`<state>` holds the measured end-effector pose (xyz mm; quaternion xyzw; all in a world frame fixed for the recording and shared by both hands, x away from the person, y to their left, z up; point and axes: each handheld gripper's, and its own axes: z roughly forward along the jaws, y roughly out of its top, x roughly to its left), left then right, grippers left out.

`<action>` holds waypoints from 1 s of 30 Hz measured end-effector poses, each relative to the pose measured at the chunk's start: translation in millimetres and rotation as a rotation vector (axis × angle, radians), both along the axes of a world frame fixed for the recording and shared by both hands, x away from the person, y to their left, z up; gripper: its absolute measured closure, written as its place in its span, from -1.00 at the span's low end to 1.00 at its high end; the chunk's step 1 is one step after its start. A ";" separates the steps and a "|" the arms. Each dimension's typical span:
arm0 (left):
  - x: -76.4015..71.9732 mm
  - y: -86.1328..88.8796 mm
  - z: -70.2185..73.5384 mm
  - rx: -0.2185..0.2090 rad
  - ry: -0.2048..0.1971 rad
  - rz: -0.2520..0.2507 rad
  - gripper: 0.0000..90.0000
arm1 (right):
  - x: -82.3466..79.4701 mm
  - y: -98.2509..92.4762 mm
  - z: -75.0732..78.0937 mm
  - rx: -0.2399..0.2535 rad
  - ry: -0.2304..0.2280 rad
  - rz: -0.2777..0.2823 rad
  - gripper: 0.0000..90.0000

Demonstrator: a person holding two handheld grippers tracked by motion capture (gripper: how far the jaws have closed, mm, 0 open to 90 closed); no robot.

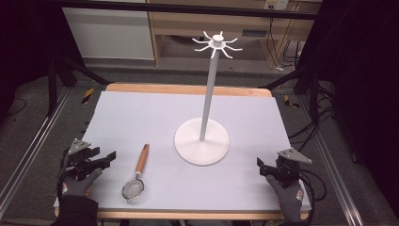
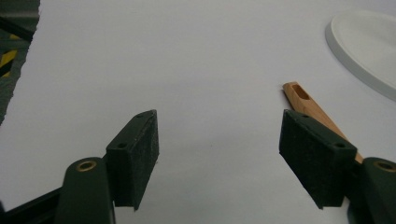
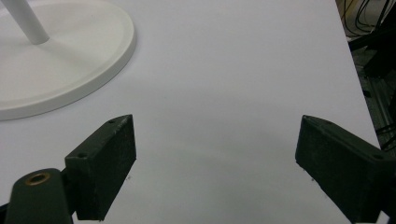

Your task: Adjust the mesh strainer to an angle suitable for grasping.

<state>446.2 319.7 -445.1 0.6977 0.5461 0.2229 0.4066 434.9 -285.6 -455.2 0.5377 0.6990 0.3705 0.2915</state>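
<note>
A small mesh strainer point(image 1: 134, 189) with a wooden handle point(image 1: 142, 160) lies flat on the white table mat, left of centre. Its handle end point(image 2: 303, 100), with a hanging slot, shows just beyond the right jaw in the left gripper view. A white hook stand point(image 1: 203, 141) rises from a round base mid-table, its hooks point(image 1: 217, 44) at the top. My left gripper point(image 1: 107, 157) rests at the mat's left edge, open and empty point(image 2: 218, 151). My right gripper point(image 1: 261, 165) sits at the right edge, open and empty point(image 3: 215, 163), the stand's base point(image 3: 70, 74) ahead to its left.
The white mat point(image 1: 141, 113) covers a wooden table point(image 1: 188, 88). Metal frame rails point(image 1: 28, 155) run along both sides, with cables point(image 1: 315, 132) on the floor at the right. A wooden cabinet point(image 1: 188, 23) stands behind the table.
</note>
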 end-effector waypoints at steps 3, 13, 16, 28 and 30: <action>-1.2 -3.8 1.9 -0.008 0.009 -0.013 -0.30 | 1.3 1.6 -1.9 -0.020 0.015 -0.001 -0.72; -6.1 -16.0 15.3 -0.007 0.021 -0.054 -0.19 | 5.1 4.0 -5.6 -0.028 0.056 0.004 -0.72; -6.5 -20.8 18.8 -0.006 0.028 -0.061 -0.16 | 4.7 3.8 -5.3 -0.029 0.058 0.005 -0.72; -6.9 -46.4 29.8 0.035 0.027 -0.105 -0.09 | 6.3 3.6 -4.7 -0.014 0.071 0.009 -0.72; -6.4 -50.3 30.2 0.040 0.032 -0.112 -0.09 | 6.6 3.8 -5.0 -0.018 0.072 0.010 -0.72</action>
